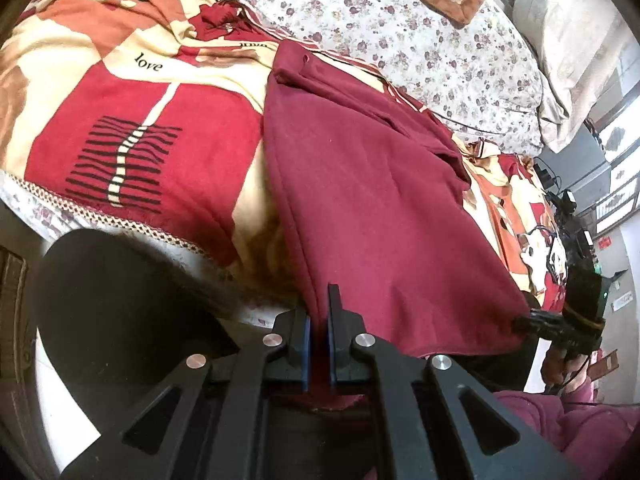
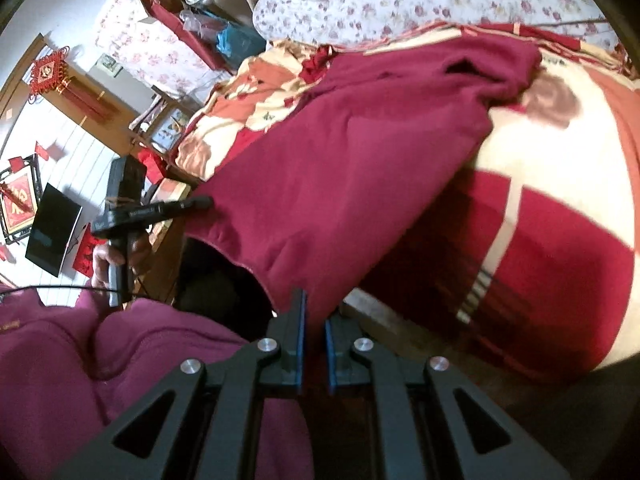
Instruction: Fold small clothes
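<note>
Fabric was clamped in both tools. My left tool [image 1: 319,334] had its blue pads pressed onto the near hem of the maroon garment [image 1: 372,184], and my right tool [image 2: 314,334] pinched another stretch of the same hem, jaws as narrow as the cloth allowed. The garment hung from those two points and sloped away onto the bed, its far end lying crumpled on the patterned blanket [image 1: 132,108], with the floral quilt [image 1: 400,20] beyond it.

I judged the garment soft and fairly light, a fleecy knit that would drape and sag wherever it was unsupported, not slippery against the pads. Hem corners seemed the right places to hold, well apart, so the edge stayed taut and the body fell flat. A pinch taken mid-panel would likely have bunched it.

My left wrist view showed the word "love" on the blanket, a striped edge by the garment's far end, and the right tool off at the picture's right edge, gripping the hem corner. My right wrist view showed the reverse: the left tool held in a hand [image 2: 120,256] at the other corner, a magenta sleeve [image 2: 120,360], and the room's wall with a red hanging knot [image 2: 50,74], none of which the left view gave.
</note>
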Tool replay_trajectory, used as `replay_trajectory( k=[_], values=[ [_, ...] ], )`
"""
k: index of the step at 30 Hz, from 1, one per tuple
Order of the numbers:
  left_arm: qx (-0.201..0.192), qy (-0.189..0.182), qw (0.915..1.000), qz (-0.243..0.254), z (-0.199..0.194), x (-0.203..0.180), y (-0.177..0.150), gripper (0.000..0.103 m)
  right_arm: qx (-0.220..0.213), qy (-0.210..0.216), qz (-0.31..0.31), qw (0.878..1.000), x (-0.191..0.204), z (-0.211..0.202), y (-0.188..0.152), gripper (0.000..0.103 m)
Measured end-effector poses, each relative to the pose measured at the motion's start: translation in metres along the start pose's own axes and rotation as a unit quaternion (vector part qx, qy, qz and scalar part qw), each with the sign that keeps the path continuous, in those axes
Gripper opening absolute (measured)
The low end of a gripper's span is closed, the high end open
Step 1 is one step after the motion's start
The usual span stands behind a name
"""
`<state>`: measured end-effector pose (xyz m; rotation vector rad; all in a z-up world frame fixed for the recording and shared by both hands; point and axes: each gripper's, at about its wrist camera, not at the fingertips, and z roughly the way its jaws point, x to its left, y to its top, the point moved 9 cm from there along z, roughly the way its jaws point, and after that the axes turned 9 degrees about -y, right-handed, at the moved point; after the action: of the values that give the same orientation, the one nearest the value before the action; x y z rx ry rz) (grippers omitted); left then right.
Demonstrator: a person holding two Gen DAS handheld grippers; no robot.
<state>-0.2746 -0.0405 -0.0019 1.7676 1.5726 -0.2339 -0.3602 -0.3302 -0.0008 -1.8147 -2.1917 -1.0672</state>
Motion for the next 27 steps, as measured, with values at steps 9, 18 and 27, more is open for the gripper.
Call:
replay_trajectory(
  k=[9, 18, 27],
  values=[
    [-0.04, -0.029, 0.9987, 0.015, -0.037, -0.016, 0.019, 0.0, -0.028, 0.045, -0.04, 0.998, 0.047, -0.034, 0.007, 0.008],
    [-0.054, -0.042, 0.9972, 0.03, -0.044, -0.031, 0.028, 0.0, -0.063, 0.053, 0.02, 0.996, 0.038, -0.04, 0.017, 0.008],
    [-0.11, -0.064, 0.9904, 0.054, -0.074, -0.055, 0.083, 0.0, -0.149, 0.045, 0.042, 0.987, 0.036, -0.078, 0.082, 0.008]
  ],
)
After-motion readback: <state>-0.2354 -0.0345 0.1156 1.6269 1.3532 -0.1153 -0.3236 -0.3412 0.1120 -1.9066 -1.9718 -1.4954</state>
